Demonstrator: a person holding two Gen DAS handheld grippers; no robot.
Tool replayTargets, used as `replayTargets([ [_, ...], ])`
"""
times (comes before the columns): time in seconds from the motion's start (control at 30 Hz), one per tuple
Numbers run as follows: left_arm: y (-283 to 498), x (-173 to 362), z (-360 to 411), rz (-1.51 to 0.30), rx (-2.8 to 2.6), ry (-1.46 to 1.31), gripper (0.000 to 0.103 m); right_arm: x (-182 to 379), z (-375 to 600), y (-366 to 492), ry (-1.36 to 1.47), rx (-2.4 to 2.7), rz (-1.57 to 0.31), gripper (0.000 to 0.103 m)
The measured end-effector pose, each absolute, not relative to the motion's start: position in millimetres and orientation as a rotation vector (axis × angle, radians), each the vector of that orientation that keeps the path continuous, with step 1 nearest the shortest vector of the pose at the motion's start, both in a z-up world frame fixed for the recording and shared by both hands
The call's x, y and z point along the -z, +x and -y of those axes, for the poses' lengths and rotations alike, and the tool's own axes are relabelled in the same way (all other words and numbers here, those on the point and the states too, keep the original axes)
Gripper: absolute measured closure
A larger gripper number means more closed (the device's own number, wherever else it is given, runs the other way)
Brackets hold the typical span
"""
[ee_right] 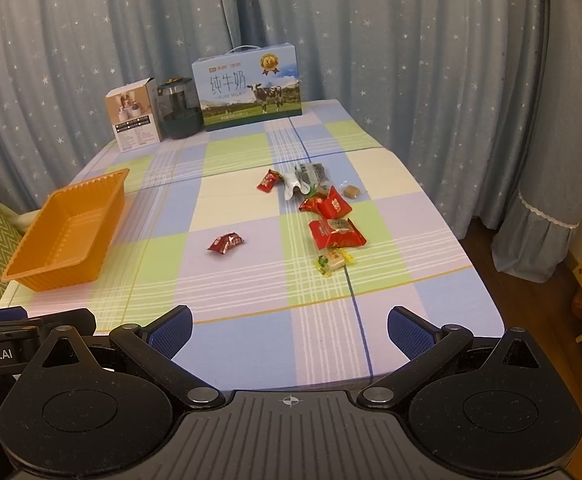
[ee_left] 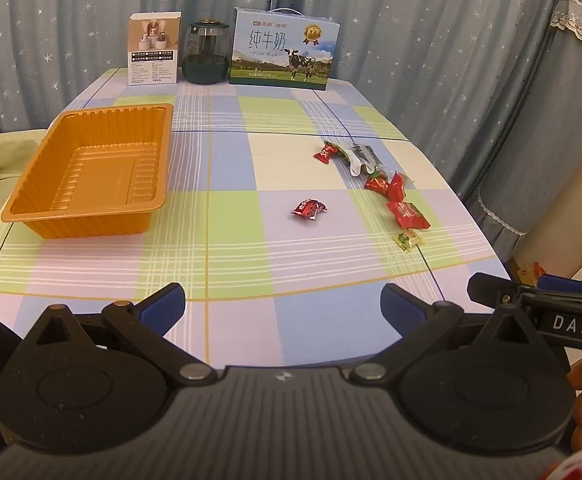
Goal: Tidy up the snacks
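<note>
Snacks point(ee_right: 323, 216) lie well beyond both spread grippers point(ee_right: 289, 330) — untouched.

My left gripper point(ee_left: 283, 308) and right gripper point(ee_right: 289, 330) are built alike. Each has a dark grey ribbed housing with a small crosshair mark at its front centre. Two round black discs sit at either side of the housing. Black link arms run forward from the discs, joined by silver pivot pins. Each finger ends in a blue textured pad point(ee_left: 163, 307). Triangular cut-outs mark the outer brackets. In the left wrist view, the right unit's side bears white letters "DAS". In the right wrist view, the left unit's side reads "Robot.AI". Fine dust specks cover the black surfaces.
</note>
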State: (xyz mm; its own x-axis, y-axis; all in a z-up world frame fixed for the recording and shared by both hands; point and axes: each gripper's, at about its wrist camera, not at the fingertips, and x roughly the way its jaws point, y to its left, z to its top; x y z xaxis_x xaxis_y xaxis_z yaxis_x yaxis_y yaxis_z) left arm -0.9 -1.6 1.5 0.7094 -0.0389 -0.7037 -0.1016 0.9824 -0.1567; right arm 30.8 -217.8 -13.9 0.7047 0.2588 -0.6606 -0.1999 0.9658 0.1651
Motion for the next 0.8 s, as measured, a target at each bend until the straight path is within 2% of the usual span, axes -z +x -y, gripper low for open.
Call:
replayTargets([
  [0.8,0.8,-2.3,2.5,-0.78,-0.03,-0.188,0.0,12.2,217.9,31.0,0.084,-0.255,-0.744,0.0],
])
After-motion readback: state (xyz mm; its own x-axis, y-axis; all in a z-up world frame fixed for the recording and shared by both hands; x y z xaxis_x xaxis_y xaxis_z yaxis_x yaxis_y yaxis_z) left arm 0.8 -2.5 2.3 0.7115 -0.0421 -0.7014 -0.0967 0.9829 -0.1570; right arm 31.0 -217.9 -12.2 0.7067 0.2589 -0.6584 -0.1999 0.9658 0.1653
